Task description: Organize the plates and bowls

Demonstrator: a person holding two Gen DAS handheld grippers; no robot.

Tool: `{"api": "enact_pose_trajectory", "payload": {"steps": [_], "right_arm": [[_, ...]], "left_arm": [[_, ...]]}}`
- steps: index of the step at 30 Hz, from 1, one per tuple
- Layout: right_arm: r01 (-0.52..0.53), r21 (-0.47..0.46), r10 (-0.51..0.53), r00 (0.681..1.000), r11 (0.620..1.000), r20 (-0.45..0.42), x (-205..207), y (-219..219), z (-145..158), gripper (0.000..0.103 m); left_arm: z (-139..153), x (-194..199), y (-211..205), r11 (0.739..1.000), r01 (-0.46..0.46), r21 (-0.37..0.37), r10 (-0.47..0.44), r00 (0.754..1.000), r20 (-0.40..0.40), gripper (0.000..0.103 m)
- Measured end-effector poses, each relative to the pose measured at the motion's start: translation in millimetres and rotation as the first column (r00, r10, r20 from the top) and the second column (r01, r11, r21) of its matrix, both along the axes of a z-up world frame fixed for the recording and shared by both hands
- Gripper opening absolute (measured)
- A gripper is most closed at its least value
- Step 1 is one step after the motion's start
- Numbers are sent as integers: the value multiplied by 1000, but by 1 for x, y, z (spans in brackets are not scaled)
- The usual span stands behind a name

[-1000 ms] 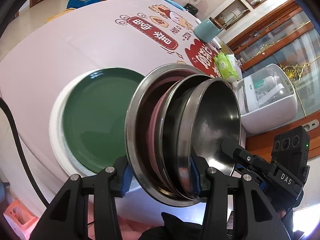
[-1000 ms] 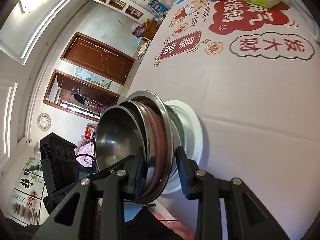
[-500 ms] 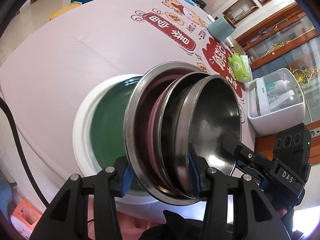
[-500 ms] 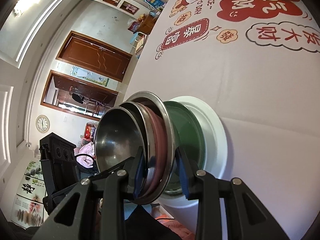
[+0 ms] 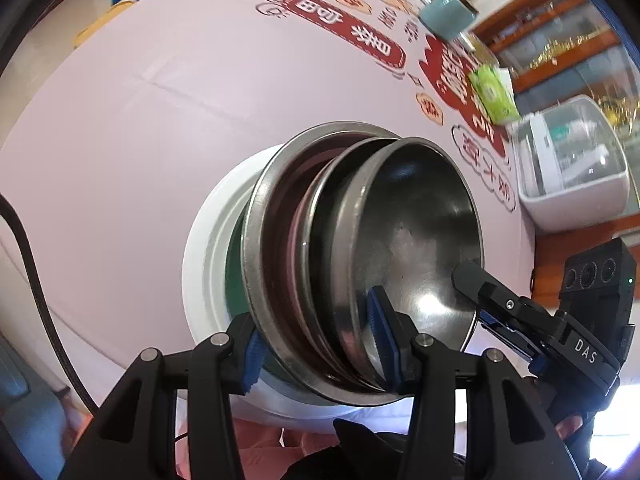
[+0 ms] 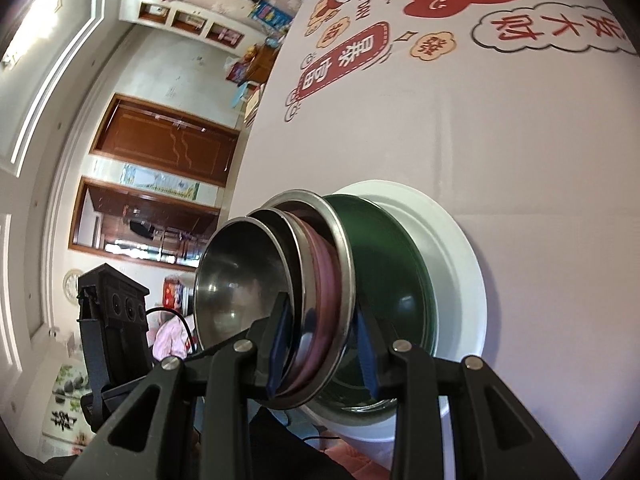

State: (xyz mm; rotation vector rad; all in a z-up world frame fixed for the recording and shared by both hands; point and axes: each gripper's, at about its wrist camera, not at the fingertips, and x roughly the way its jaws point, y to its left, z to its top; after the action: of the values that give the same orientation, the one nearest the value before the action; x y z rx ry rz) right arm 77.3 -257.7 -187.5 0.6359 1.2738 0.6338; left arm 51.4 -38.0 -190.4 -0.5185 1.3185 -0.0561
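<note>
A nested stack of bowls is held on edge by both grippers over two stacked plates.

Left wrist view: the left gripper [image 5: 318,344] is clamped on the rim of the bowl stack [image 5: 360,264], its jaws closed across all layers; the white plate [image 5: 204,248] lies behind on the pink tabletop [image 5: 160,100].
Right wrist view: the right gripper [image 6: 324,350] is clenched on the stack's opposite rim, just beside the green plate [image 6: 384,272], which is seated in the white plate.
</note>
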Motion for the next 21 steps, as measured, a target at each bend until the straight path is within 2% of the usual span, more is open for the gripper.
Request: {"api": "enact_pose_trajectory", "payload": {"steps": [11, 19, 21], "right_arm": [[136, -58, -136, 991, 989, 7, -24, 3, -1, 31], [212, -144, -201, 976, 967, 88, -39, 8, 16, 32], [227, -160, -213, 972, 961, 99, -42, 9, 18, 32]], "left_arm": [[-8, 12, 5, 987, 159, 13, -159, 987, -2, 45], [-6, 9, 10, 975, 219, 28, -220, 975, 18, 48], [-3, 7, 13, 973, 230, 24, -231, 972, 37, 53]]}}
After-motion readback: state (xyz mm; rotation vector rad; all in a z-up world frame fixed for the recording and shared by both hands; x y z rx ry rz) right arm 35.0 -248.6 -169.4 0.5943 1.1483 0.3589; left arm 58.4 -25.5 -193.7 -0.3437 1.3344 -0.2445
